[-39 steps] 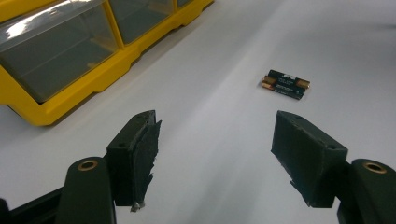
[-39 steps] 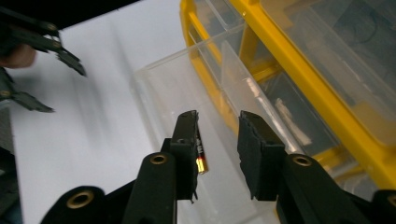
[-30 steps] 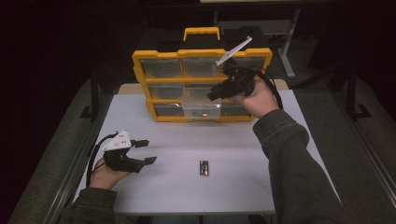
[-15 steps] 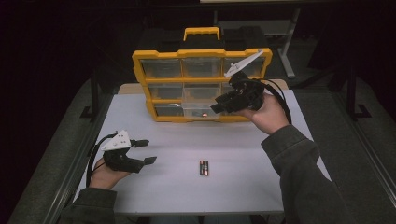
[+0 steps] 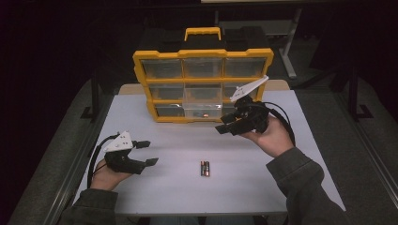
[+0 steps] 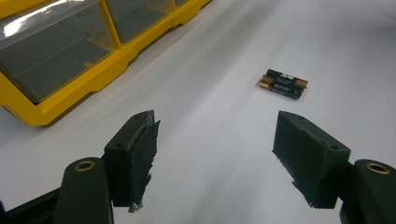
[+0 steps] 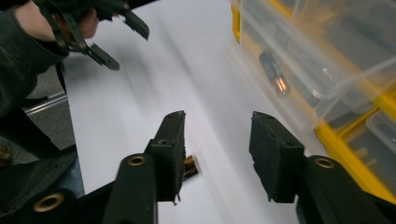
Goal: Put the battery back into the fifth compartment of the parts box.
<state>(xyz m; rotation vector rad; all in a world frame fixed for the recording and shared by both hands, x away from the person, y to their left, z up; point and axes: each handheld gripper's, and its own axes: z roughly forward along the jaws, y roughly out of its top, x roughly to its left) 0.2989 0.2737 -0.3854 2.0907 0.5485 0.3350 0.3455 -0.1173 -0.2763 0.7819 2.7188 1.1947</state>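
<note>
The two batteries lie on the counter between the wide-open left hand-held gripper and the empty right hand-held gripper, whose jaws have just been opening.

Yellow organizer case with clear drawers, upright on white table.

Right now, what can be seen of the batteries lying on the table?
The batteries are two small cylinders lying side by side and touching, flat on the white table, near its front middle. Their bodies look dark with a copper-coloured band at one end, and fine print too small to read. In the left gripper view they lie ahead of the open fingers, clear of them. Nothing touches them but the table, and they lie well in front of the yellow organizer box.
</note>
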